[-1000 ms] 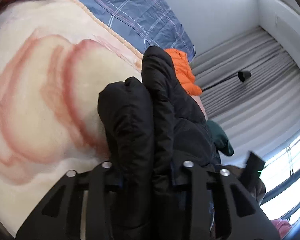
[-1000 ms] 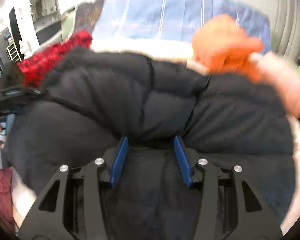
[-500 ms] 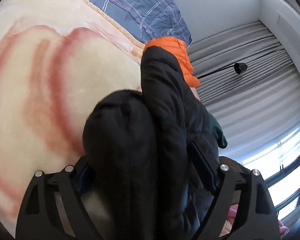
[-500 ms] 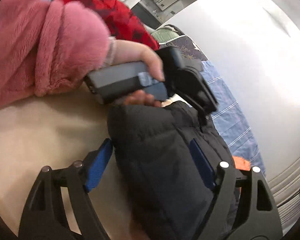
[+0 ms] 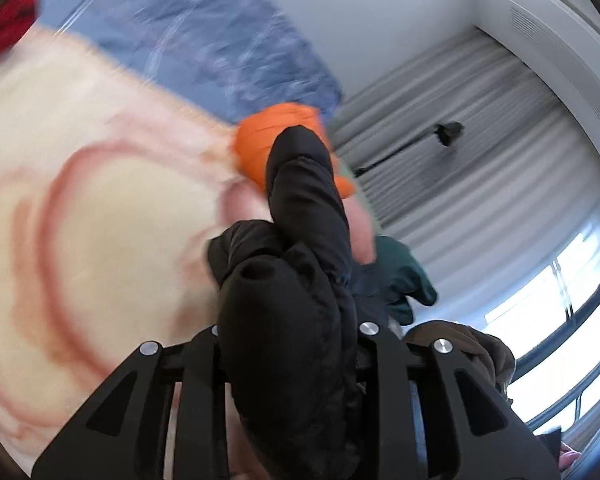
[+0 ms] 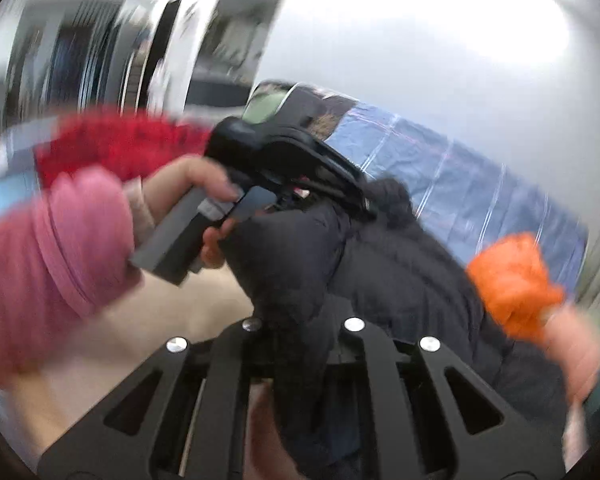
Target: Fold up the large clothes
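In the left wrist view, the left gripper (image 5: 288, 344) is seen at the bottom centre of the frame with its jaws closing on a thick fold of the black padded jacket (image 5: 300, 280), which fills the gap between them. The jacket rises from the jaws towards the centre of the frame, where its end overlaps an orange garment (image 5: 272, 136). A cream blanket with red rings (image 5: 100, 220) occupies the left of the frame, and a blue checked sheet (image 5: 204, 40) the upper left. Grey curtains (image 5: 460, 140) are seen at the right.

In the right wrist view, the right gripper (image 6: 300, 332) is seen at the bottom centre, its jaws closing on a narrow pinch of the same jacket (image 6: 380, 264). The left gripper (image 6: 300, 160) is visible at the centre, held by a hand (image 6: 188, 188) in a pink sleeve (image 6: 52, 248) at the left. Both views are motion-blurred.
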### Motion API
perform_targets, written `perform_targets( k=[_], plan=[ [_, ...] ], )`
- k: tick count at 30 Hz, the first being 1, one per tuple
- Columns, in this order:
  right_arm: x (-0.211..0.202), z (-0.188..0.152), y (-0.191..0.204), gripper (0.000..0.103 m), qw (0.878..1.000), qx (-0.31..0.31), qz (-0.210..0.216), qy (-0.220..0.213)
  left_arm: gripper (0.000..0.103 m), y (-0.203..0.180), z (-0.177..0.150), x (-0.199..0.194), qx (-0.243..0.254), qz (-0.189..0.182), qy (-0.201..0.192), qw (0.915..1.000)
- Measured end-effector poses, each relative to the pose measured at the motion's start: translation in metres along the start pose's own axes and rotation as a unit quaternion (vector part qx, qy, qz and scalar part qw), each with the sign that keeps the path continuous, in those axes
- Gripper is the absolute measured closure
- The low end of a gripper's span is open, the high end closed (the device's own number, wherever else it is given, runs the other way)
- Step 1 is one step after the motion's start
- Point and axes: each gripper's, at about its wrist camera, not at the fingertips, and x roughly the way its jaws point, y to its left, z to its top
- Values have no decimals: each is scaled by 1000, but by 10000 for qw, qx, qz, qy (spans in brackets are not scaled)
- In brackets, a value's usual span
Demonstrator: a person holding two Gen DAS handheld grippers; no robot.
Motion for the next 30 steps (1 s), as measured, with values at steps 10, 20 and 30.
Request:
perform_targets(
  k=[10,20,30],
  plan=[
    [-102,-61,-197,93,9333,3509,336,-683,72,-183,18,146,1168,835,928,9853],
    [-139,-185,-274,91,8708,4901,-58,-369,64,-255,-59,325,2650,2280,2239,9097],
    [-185,-232,-325,28,8468,5224,650,-762,72,-251,-76,305,3213,2326,1844,8992]
  ],
)
